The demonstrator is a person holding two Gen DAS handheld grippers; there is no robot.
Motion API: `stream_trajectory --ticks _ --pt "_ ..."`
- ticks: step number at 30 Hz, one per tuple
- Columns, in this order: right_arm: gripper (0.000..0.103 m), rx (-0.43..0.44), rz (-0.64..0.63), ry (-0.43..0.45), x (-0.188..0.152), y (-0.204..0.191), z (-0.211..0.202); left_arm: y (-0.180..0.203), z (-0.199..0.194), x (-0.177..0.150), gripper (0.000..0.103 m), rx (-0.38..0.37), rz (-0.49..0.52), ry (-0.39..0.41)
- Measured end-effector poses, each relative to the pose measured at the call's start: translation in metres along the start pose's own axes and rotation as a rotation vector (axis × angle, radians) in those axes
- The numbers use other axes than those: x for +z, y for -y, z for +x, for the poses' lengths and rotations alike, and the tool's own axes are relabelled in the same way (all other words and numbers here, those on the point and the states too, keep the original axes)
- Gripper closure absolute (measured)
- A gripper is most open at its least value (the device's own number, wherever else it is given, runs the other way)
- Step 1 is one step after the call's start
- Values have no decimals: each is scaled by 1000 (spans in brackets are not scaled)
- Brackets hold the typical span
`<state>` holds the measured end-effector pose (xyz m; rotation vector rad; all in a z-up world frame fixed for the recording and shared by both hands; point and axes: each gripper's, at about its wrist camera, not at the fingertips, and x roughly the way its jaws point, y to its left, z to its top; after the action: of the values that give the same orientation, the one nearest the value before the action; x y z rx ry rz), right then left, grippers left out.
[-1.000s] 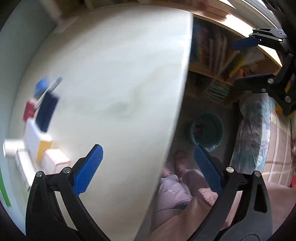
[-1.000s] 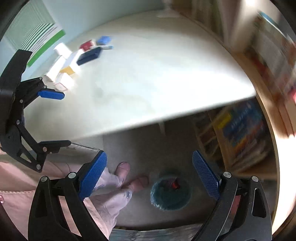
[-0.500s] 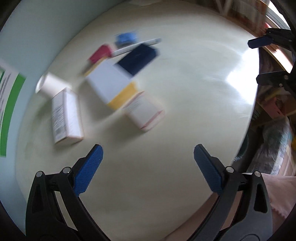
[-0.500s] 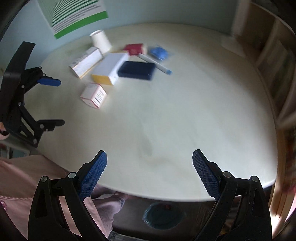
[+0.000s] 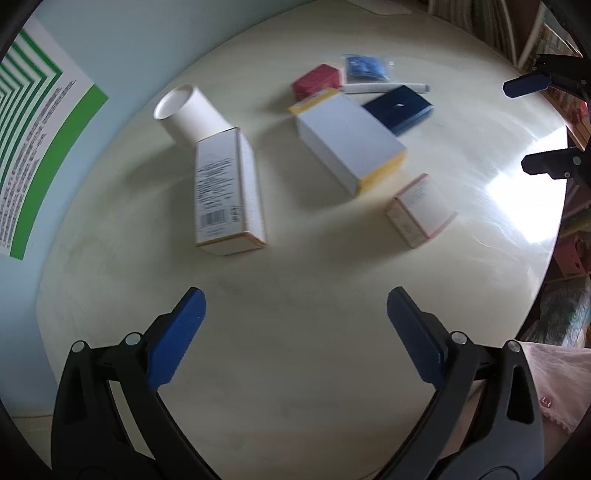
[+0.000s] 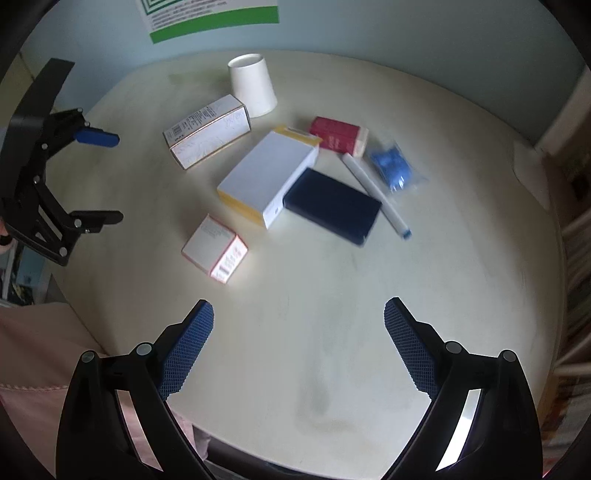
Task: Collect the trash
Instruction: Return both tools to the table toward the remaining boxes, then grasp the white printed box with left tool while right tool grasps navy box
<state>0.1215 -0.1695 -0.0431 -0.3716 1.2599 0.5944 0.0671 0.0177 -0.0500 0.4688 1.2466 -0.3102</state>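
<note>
Several items lie on a round cream table: a tall white carton, an upturned white paper cup, a white and yellow box, a small pink-edged box, a dark blue box, a red box, a white marker and a blue packet. My left gripper is open and empty above the table's near side. My right gripper is open and empty, short of the small pink-edged box.
A green-striped poster hangs on the pale blue wall behind the table. Bookshelves stand to the right of the table. The right gripper shows at the left wrist view's right edge, the left gripper at the right wrist view's left edge.
Both grippers have swung up from the floor and the bin under the table edge to face the tabletop. The items came into full view. Both stay open.
</note>
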Motion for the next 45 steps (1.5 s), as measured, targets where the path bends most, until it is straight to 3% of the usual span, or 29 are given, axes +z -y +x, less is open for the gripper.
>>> stream_trajectory --ticks 22,42,45 --pt "10 43 -148 -112 73 15 67 -48 57 40 7 -10 -55 -86" --pt "12 60 -307 -134 87 14 102 -66 93 55 8 -44 -74 -128" --pt "16 53 -344 -146 83 7 108 -68 97 56 10 -44 -76 -134"
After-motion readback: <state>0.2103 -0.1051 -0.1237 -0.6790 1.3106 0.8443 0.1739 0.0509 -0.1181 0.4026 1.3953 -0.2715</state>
